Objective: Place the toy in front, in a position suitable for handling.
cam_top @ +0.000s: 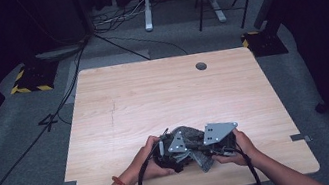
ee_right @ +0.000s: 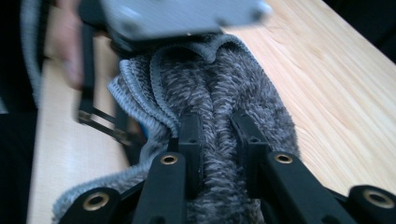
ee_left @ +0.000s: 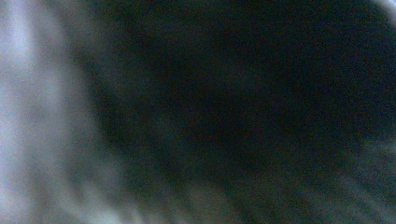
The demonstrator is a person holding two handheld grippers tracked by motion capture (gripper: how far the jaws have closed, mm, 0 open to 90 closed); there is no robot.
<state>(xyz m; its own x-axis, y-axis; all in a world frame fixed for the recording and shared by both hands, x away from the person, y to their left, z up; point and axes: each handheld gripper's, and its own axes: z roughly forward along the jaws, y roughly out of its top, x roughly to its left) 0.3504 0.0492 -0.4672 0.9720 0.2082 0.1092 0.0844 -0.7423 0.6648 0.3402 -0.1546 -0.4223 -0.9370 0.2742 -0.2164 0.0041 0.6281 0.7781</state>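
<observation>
A grey fuzzy cloth (cam_top: 191,135) lies bunched near the front edge of the wooden table (cam_top: 152,94), between both hands. In the right gripper view my right gripper (ee_right: 219,126) is shut on a raised fold of the cloth (ee_right: 233,79), one black finger on each side. My left gripper (cam_top: 187,148) meets the cloth from the left. Its grey plate (ee_right: 182,16) sits over the far end of the cloth, where the folds run in under it. Its jaws are hidden. The left gripper view is a dark blur, right up against something grey. My right gripper (cam_top: 204,153) comes in from the right.
A round cable hole (cam_top: 201,66) sits near the table's far edge. Beyond the table are floor cables, a white desk leg (cam_top: 147,9) and stand bases with yellow-black tape (cam_top: 31,79). The left wrist wears an orange band (cam_top: 121,183).
</observation>
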